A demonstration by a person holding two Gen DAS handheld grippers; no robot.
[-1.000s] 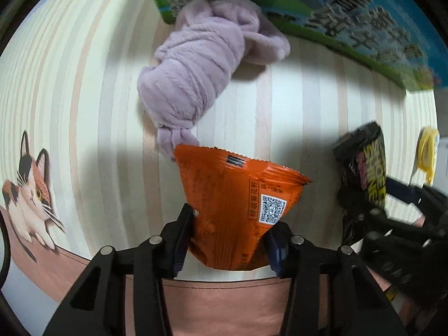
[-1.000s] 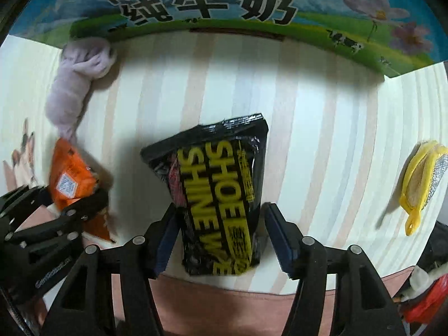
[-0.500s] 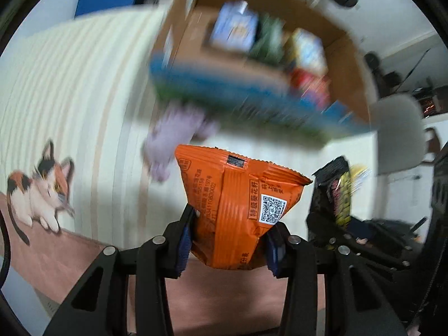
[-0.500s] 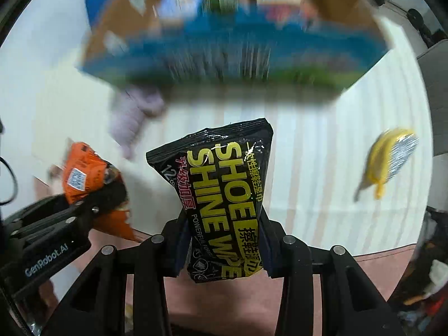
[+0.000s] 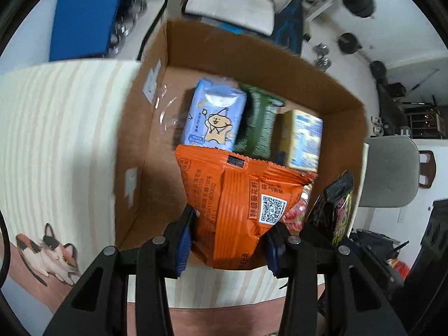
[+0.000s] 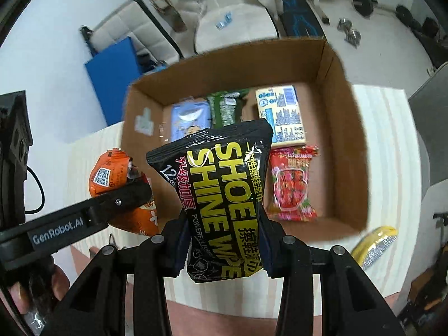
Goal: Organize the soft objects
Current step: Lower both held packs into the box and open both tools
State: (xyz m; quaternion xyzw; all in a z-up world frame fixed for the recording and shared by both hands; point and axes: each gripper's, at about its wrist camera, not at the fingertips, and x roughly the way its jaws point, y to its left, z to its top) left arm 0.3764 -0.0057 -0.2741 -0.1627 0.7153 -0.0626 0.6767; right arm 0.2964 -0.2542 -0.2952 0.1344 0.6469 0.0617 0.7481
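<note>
- The orange packet [image 5: 238, 210] is pinched between the jaws of the left gripper [image 5: 228, 245], whose blue pads press its lower sides; its crimped top edge points toward 12 o'clock.
- In the left wrist view the packet is held above the near part of the open cardboard box [image 5: 134, 151].
- The black wipes pack [image 6: 224, 196] is pinched by the right gripper [image 6: 224, 246], its jaws closed on the pack's narrow lower half.
- In the right wrist view the pack is seen in front of the box [image 6: 347, 151], its top edge overlapping the items inside.
- Four items lie in the box: a blue pack [image 5: 214, 114] at the far left, a green pack [image 5: 259, 120] just beside it, a yellow-and-blue pack [image 5: 303, 140] toward 2 o'clock, and a red pack [image 6: 291, 182] nearer the front right.
- The box rests on a striped mat [image 5: 56, 140]; a cat print [image 5: 47, 249] is seen on it at 8 o'clock of the left wrist view.
- A yellow sponge [image 6: 375, 246] lies on the mat outside the box, at 4 o'clock of the right wrist view.
- The left gripper with its orange packet appears at 9 o'clock in the right wrist view; the wipes pack shows at 3 o'clock in the left wrist view.
</note>
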